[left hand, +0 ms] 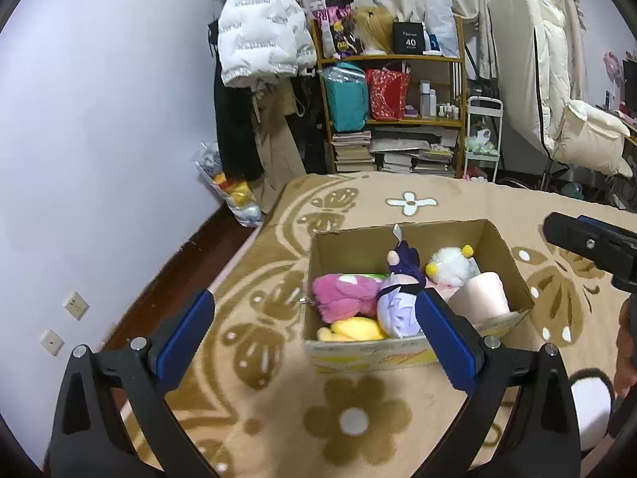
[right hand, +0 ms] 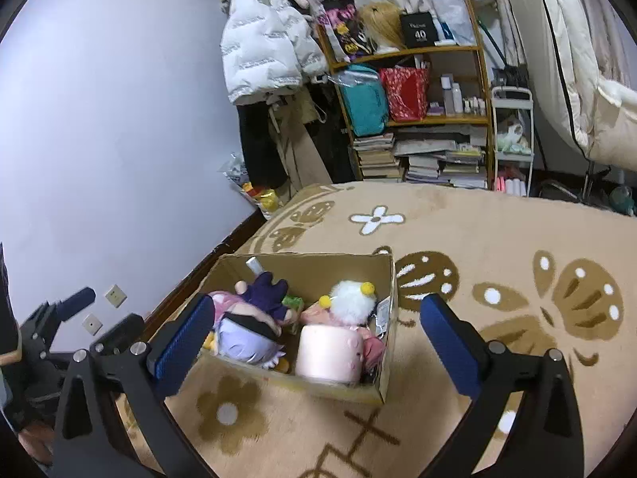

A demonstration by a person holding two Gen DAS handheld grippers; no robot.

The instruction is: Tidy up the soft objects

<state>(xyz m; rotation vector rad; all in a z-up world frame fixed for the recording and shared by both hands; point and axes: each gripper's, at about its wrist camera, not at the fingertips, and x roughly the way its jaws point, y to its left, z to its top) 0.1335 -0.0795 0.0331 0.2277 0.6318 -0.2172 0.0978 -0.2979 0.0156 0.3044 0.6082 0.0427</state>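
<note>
An open cardboard box (left hand: pixel 503 253) (right hand: pixel 318 269) stands on a beige blanket with brown flower patterns. Several plush toys fill it: a pink one (left hand: pixel 342 294), a yellow one (left hand: pixel 358 328), a lavender-headed doll in dark purple (left hand: pixel 398 312) (right hand: pixel 247 338), a white fluffy one with yellow pompoms (left hand: pixel 450 267) (right hand: pixel 352 302) and a pale pink roll (left hand: pixel 481 296) (right hand: pixel 330 352). My left gripper (left hand: pixel 314 296) hangs open in front of the box's near left corner, holding nothing. My right gripper (right hand: pixel 317 300) is open and bare above the box's near side. The left gripper (right hand: pixel 101 310) also shows at the left of the right wrist view.
A white wall (left hand: pixel 99 119) and a strip of dark wooden floor (left hand: pixel 187 263) run along the blanket's left edge. Beyond the blanket stand a wooden shelf (left hand: pixel 398 57) with bags and stacked books, a hanging white jacket (left hand: pixel 258 36), a bag of toys (left hand: pixel 235 195) and a white cart (left hand: pixel 483 139).
</note>
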